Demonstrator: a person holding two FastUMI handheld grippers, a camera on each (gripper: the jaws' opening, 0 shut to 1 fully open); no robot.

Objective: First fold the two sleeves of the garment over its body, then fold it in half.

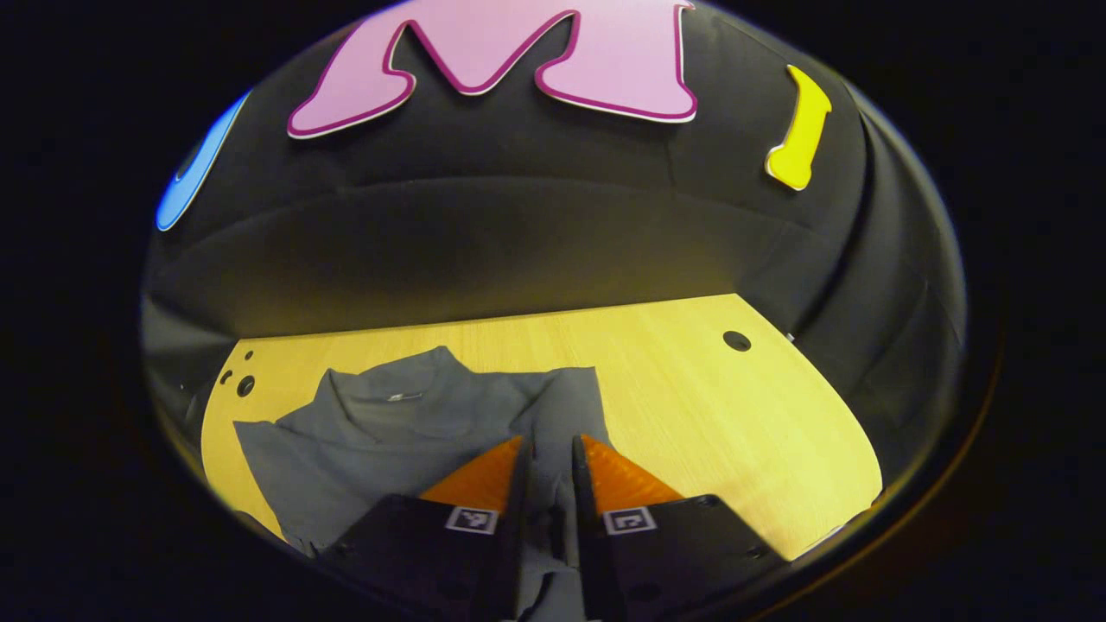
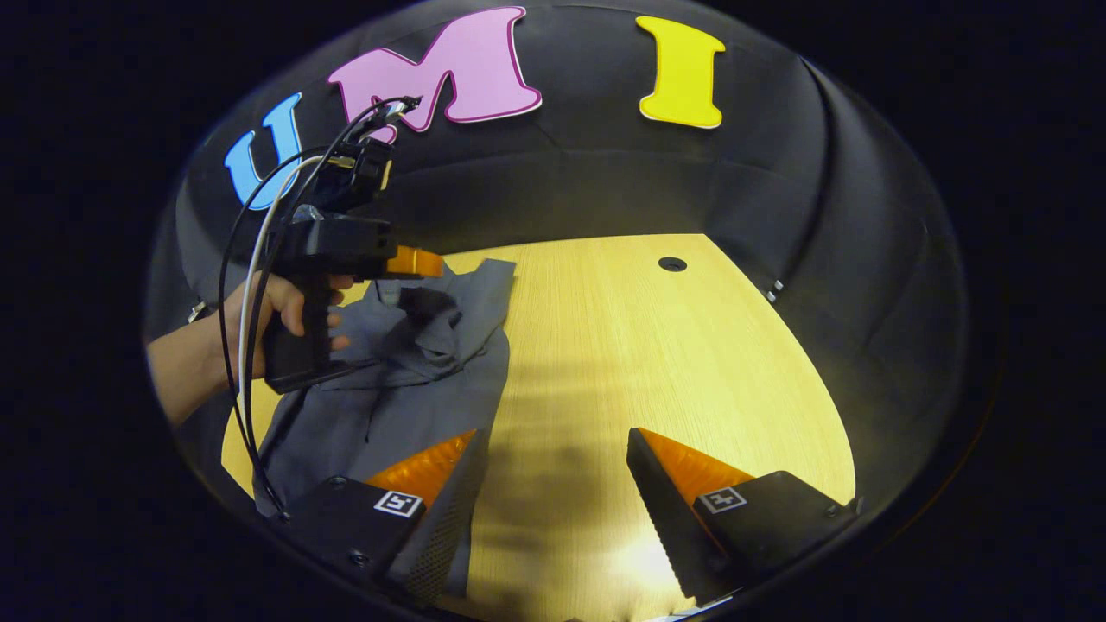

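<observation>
A grey garment [image 1: 380, 432] lies spread on the wooden table [image 1: 708, 397], collar toward the far wall. My left gripper [image 1: 550, 442] is shut on a grey fold of it, and the cloth runs down between the close fingers. In the right gripper view a hand holds that left gripper [image 2: 432, 263] above the garment [image 2: 389, 415], with the pinched sleeve [image 2: 436, 324] lifted and draped over the body. My right gripper [image 2: 557, 449] hovers open just right of the garment's edge; its left finger [image 2: 449, 484] overlaps the cloth and nothing sits between the fingers.
Bare wood [image 2: 639, 345] stretches to the right of the garment. A round cable hole [image 2: 671, 263] sits near the far right corner, and small holes [image 1: 245, 385] mark the far left corner. The black cloth wall closes the back and sides.
</observation>
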